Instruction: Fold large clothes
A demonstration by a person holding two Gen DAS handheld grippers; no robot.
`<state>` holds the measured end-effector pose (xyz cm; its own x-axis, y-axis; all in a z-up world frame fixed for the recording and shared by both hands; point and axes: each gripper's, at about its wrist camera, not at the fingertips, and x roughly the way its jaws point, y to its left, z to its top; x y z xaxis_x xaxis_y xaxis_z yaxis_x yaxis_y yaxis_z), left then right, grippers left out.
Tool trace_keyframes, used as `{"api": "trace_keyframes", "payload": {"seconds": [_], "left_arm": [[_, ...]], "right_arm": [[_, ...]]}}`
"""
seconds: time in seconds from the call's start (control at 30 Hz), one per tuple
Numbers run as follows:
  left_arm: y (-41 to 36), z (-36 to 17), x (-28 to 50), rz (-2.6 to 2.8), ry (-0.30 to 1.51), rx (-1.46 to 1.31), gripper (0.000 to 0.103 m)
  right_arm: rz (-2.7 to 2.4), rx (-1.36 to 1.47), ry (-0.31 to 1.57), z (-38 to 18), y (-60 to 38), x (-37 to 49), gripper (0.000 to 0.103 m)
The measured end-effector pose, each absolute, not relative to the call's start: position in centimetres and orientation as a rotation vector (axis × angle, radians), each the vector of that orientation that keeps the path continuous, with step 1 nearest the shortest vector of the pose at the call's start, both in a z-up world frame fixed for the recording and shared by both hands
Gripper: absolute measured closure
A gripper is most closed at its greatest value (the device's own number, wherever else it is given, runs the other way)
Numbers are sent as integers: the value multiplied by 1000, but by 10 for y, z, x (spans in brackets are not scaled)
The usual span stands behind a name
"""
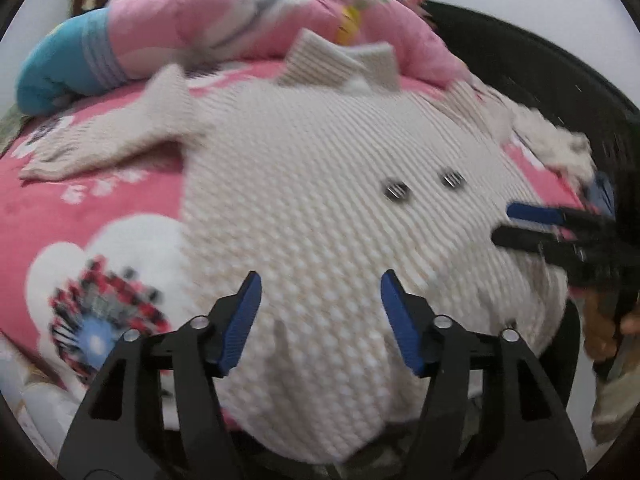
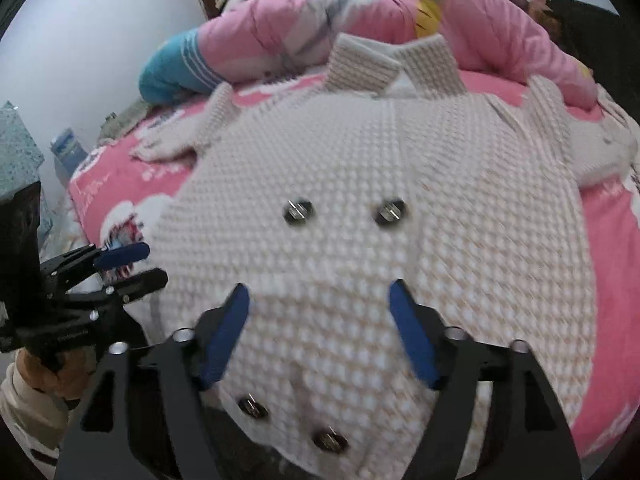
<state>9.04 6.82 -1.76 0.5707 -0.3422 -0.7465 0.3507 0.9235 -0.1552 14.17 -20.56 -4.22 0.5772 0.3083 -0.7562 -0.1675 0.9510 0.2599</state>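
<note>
The cream waffle-knit cardigan with metal buttons [image 2: 360,184] is lying spread flat, front up, on the pink printed bed cover [image 1: 100,208], so that folding can begin. The left gripper [image 1: 320,316] and right gripper [image 2: 320,332] are hovering over its near hem, jaws wide apart, seemingly holding nothing, though blur hides contact.

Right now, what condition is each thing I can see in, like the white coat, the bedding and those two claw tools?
White knit coat: spread flat, front up, sleeves out sideways.
Collar: flaps open, pointing up the bed.
Buttons: facing up; whether fastened is unclear.
Pink blanket: laid under the coat.
Pink quilt: bunched behind the collar.
Left gripper: open, holding nothing.
Right gripper: open, holding nothing.
</note>
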Motion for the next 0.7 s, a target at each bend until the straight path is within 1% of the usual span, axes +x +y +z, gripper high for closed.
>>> {"api": "trace_keyframes", "payload": {"seconds": [0.1, 0.17, 0.23, 0.3, 0.37, 0.47, 0.6, 0.7], "left_arm": [[92, -8, 111, -319, 849, -22, 34], [115, -2, 124, -251, 835, -59, 33], [138, 3, 146, -170, 823, -105, 32], [160, 6, 173, -95, 810, -156, 32], [187, 8, 188, -34, 807, -217, 32], [227, 5, 223, 65, 803, -325, 32], [282, -8, 264, 129, 835, -483, 32], [319, -25, 296, 160, 873, -623, 32]], "right_arm": [[287, 140, 923, -42, -186, 163, 27], [300, 121, 911, -39, -172, 179, 25], [302, 104, 896, -40, -161, 191, 14], [281, 65, 895, -40, -148, 206, 12], [269, 23, 900, -44, -134, 222, 7], [258, -23, 915, -58, -117, 243, 7], [222, -92, 1018, -90, -99, 266, 6], [221, -110, 987, -90, -97, 262, 7]]}}
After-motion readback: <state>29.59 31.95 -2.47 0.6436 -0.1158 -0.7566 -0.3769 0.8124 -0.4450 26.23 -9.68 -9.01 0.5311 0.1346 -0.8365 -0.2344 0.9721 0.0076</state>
